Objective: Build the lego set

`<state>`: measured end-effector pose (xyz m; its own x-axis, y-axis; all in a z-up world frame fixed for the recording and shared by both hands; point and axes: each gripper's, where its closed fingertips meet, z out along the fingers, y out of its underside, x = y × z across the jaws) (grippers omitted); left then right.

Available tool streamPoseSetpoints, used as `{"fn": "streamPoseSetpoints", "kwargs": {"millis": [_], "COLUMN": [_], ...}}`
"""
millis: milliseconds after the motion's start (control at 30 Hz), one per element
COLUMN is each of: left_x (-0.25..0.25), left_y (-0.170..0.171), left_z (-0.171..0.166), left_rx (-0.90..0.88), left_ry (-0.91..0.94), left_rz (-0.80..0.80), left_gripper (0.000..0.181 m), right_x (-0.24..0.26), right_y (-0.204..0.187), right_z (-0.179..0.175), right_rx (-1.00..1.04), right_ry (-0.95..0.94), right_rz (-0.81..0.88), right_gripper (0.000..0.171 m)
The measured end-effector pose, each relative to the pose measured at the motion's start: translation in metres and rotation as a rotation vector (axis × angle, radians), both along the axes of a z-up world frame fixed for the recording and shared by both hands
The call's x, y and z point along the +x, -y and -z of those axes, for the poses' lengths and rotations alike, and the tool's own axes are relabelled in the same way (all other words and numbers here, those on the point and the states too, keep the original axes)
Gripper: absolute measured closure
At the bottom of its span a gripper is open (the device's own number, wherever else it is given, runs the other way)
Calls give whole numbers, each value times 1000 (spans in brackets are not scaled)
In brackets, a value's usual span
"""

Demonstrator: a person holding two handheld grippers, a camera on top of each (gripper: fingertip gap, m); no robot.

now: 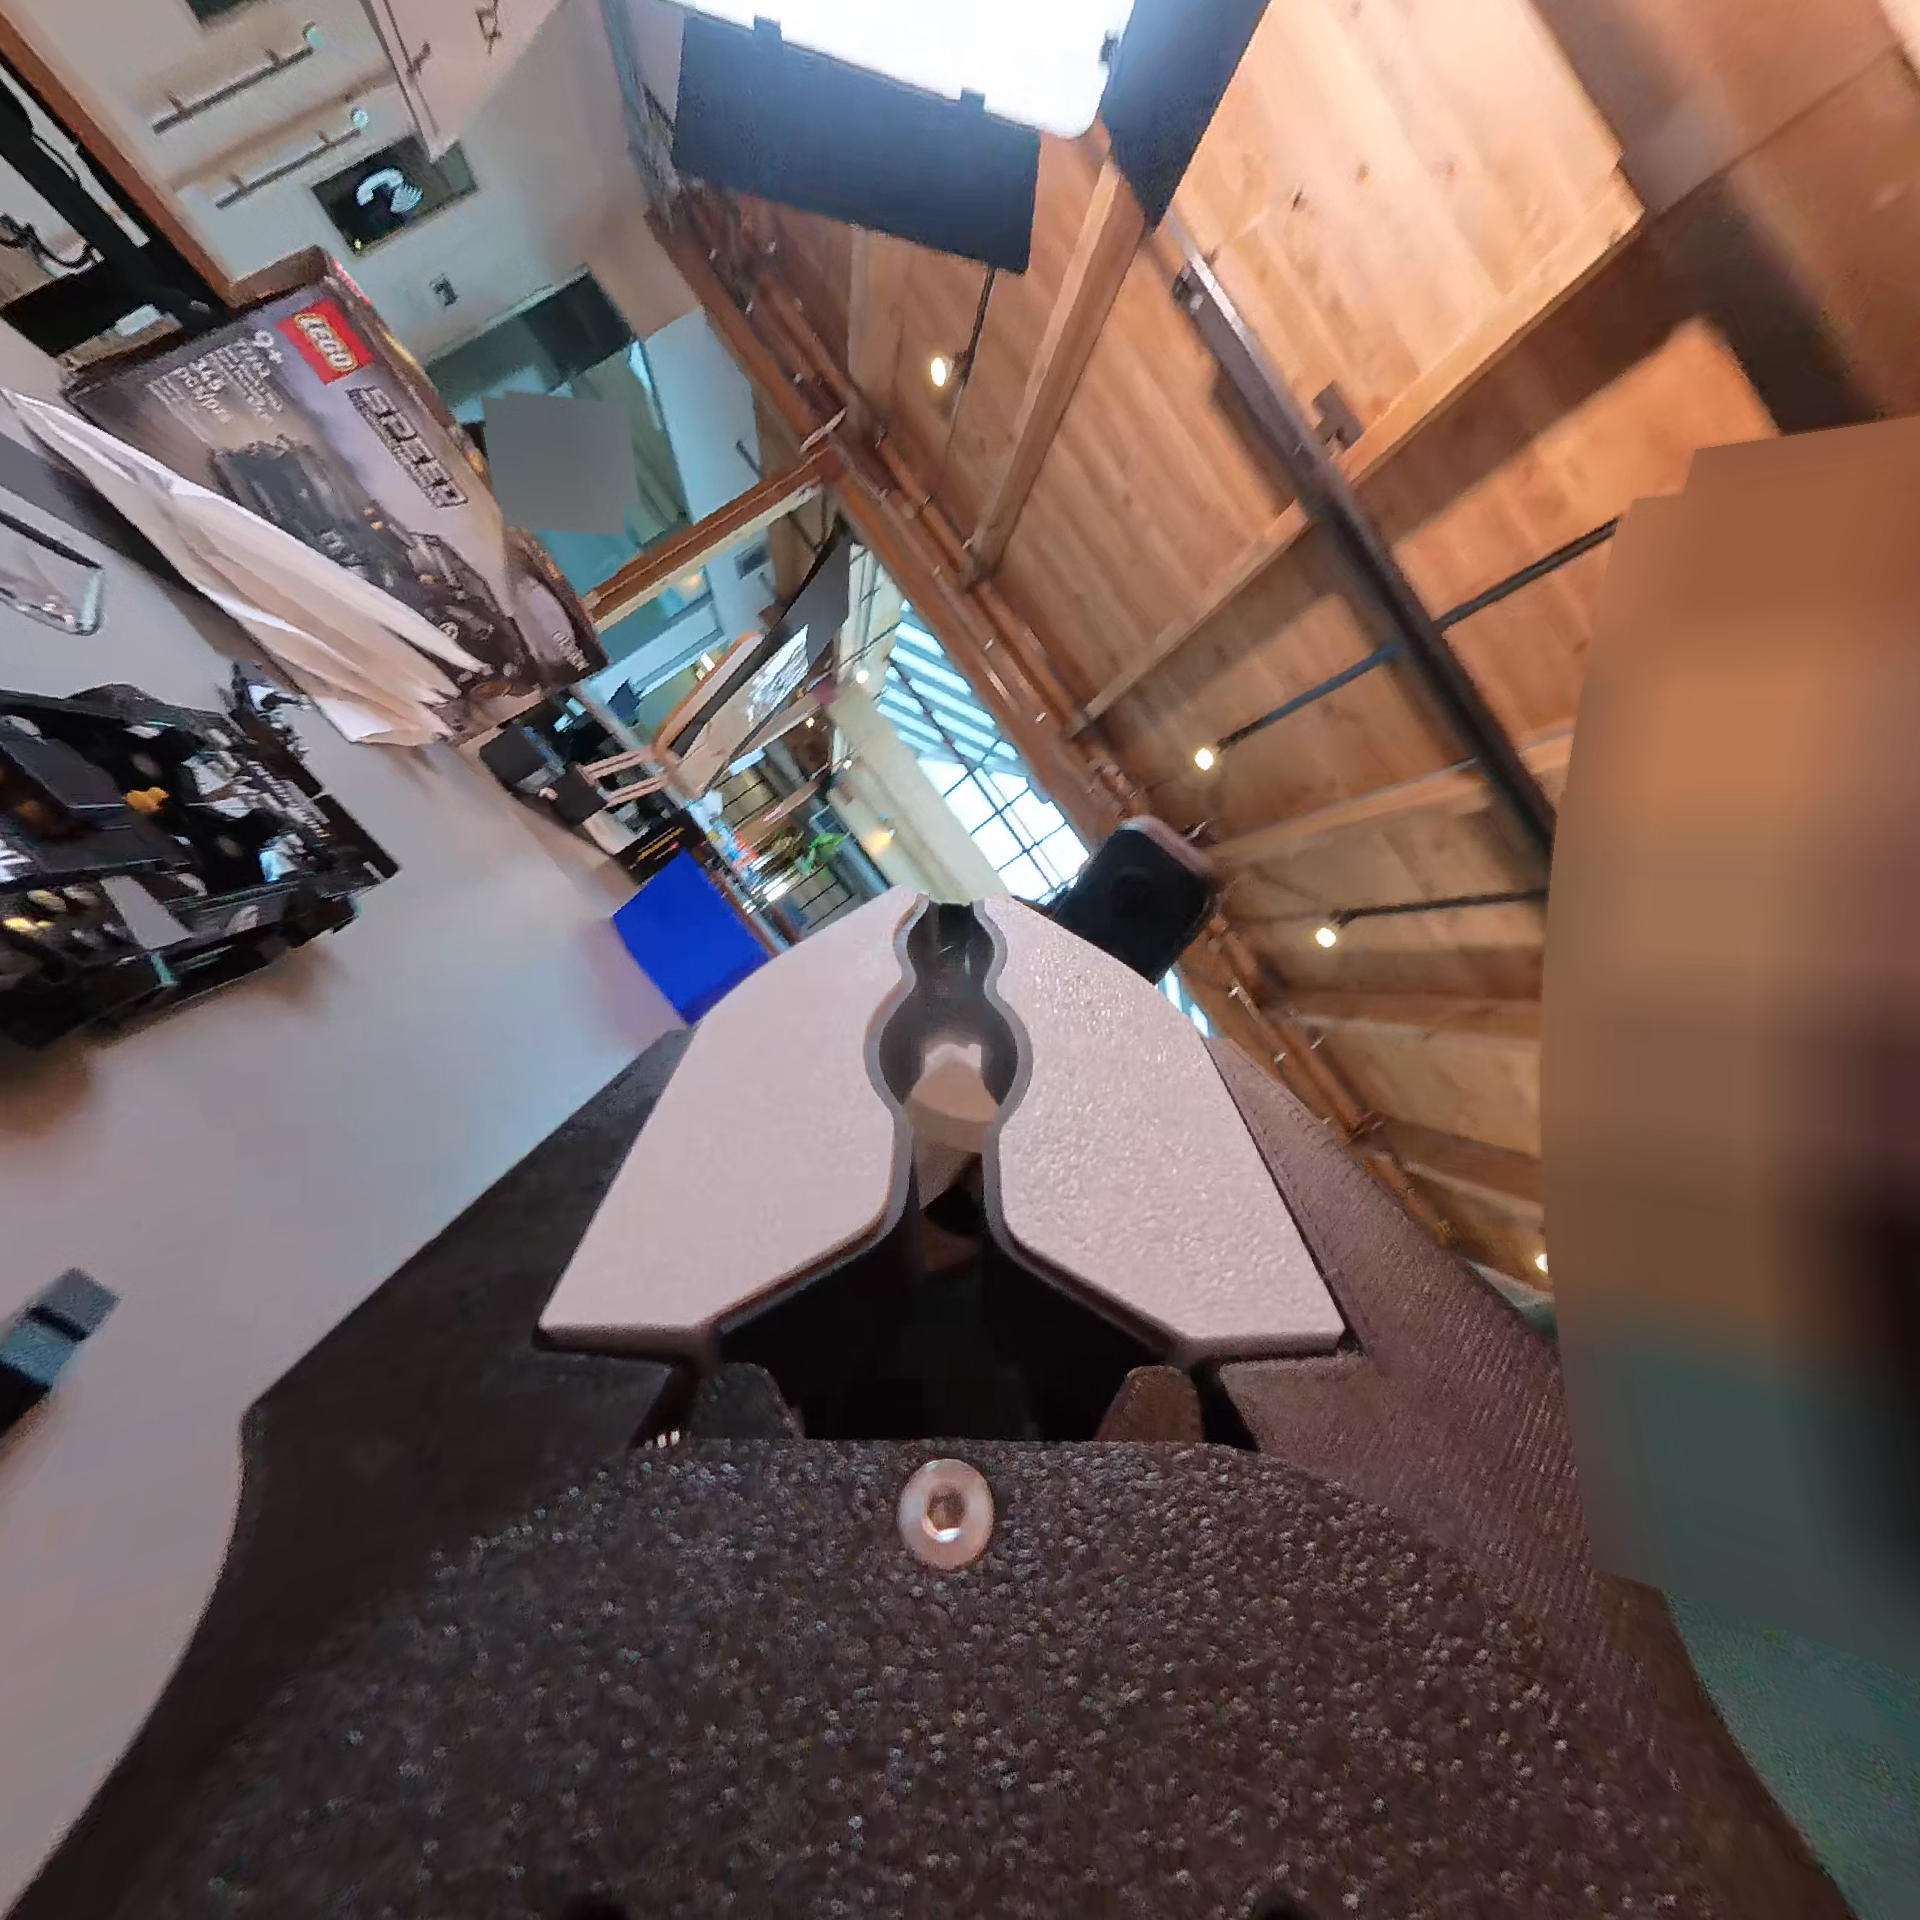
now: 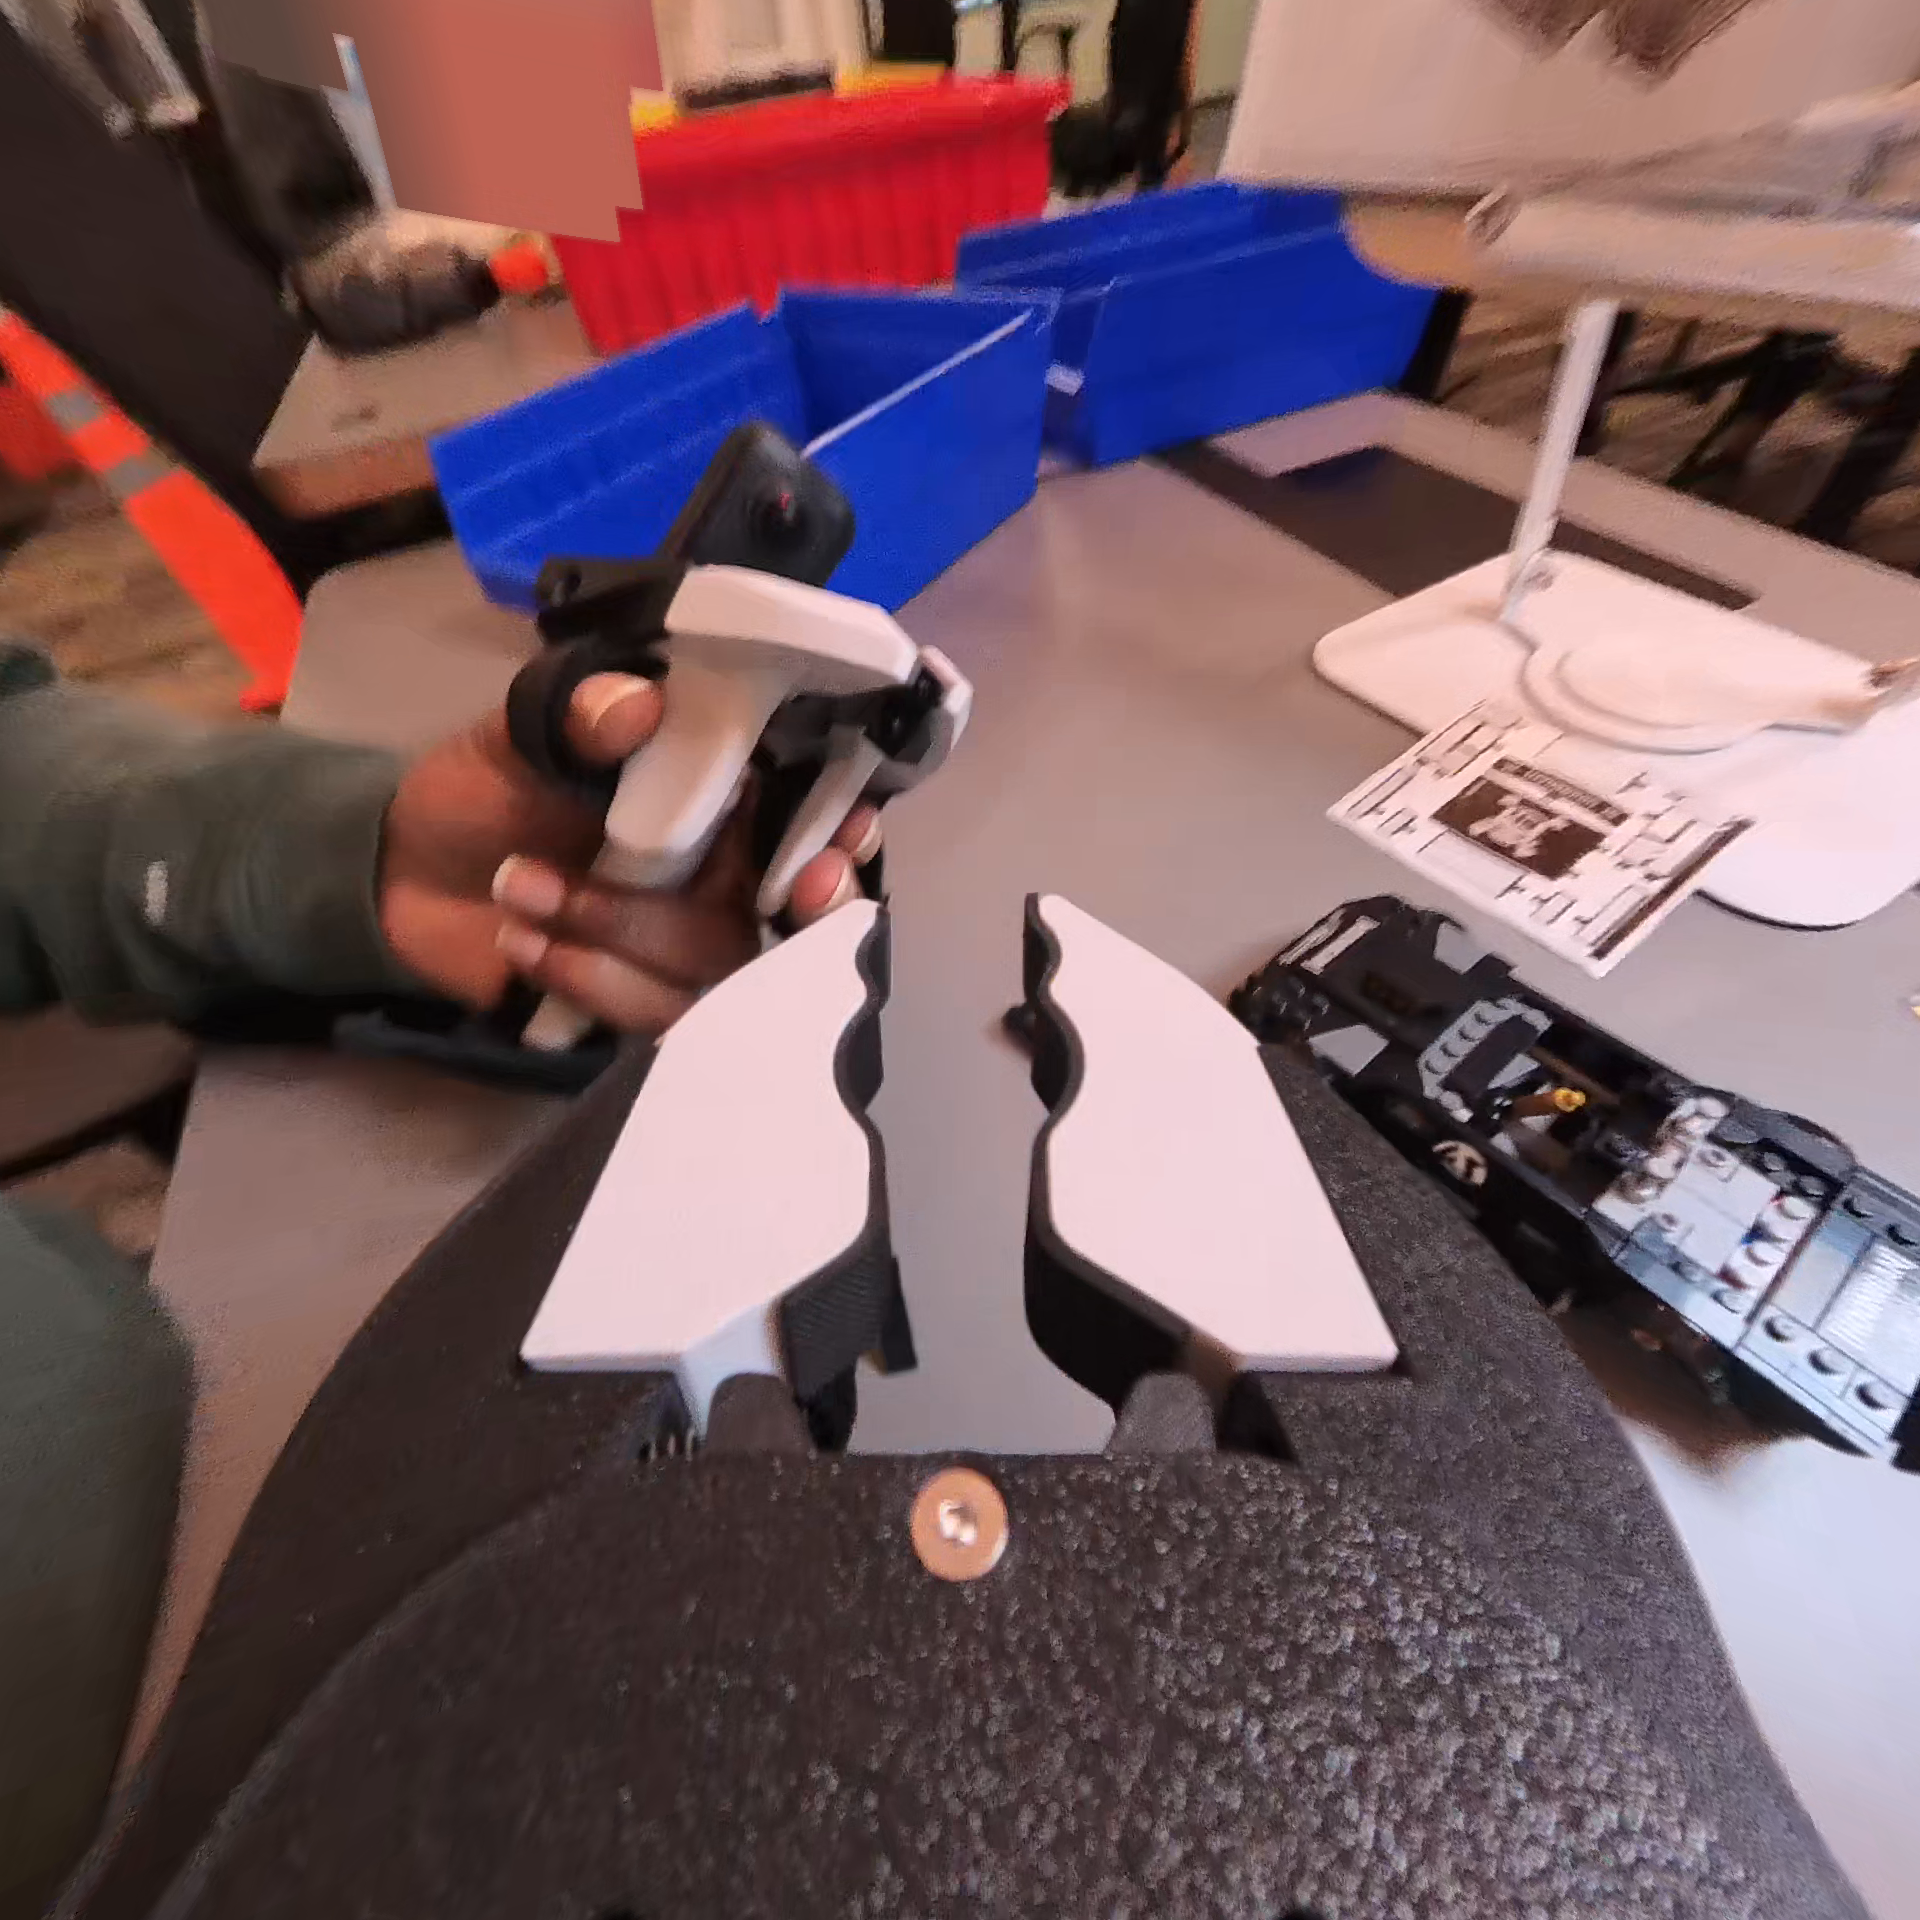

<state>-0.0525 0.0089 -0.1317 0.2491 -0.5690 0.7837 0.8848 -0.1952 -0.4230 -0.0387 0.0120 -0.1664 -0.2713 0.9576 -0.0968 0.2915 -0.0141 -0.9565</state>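
Holding both tongs off the work right now. Left gripper [image 1: 951, 935] is tipped up toward the ceiling, jaws nearly together; a small pale bit sits in the scalloped notch between them, can't tell if it's a brick or part of the tool. In the right view it sits in a hand [image 2: 582, 883], raised over the table [image 2: 1143, 665].

Right gripper [image 2: 956, 914] is part open with nothing between the jaws, just bare table showing through the gap.

Car [image 2: 1621, 1174], the half-built black model, lies flat on the table just right of my right jaws, not touching them. Left view shows it too [image 1: 156, 862], well off to the side. Box [image 1: 343, 468] stands behind it with loose sheets [image 1: 291, 603] leaning on it. Sticker sheet [image 2: 1538, 821] lies beyond the car by a white stand [image 2: 1621, 665]. Blue bins [image 2: 831, 436] at the far edge.

My read on handling: car is light, rigid plastic, but only press-fit, so squeezing or twisting could pop sections. Smooth tiles look slippery to the pads. I'd grip across the chassis sides, low and mid-length, where it's widest and most solid. Avoid the thin front frame and the small yellow pin.
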Motion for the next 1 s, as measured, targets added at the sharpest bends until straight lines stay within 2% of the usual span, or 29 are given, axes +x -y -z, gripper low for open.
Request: {"fn": "streamPoseSetpoints", "kwargs": {"millis": [200, 300, 633, 700, 867, 1000], "left_x": [8, 8, 9, 12, 26, 32], "left_y": [-2, -3, -6, -7, -9, -9], "left_z": [-7, -3, 2, 7, 34, 36], "left_rx": [45, 36, 21, -6, -127, -138], "left_ry": [-35, -60, -114, -182, -491, -536], "left_rz": [-70, -87, -125, -103, 2, 16], "left_gripper": [176, 175, 176, 176, 177, 173], "right_x": [-10, -11, -10, -5, 13, 18], "right_y": [9, 13, 6, 4, -15, -10], "right_z": [-16, -21, -16, -12, 6, 17], "right_rx": [-141, -210, -170, -117, 189, 258], "right_ry": [-75, -86, -65, -5, 122, 159], "right_rz": [77, 56, 78, 25, -6, -42], "right_gripper": [149, 150, 160, 160, 163, 163]}}
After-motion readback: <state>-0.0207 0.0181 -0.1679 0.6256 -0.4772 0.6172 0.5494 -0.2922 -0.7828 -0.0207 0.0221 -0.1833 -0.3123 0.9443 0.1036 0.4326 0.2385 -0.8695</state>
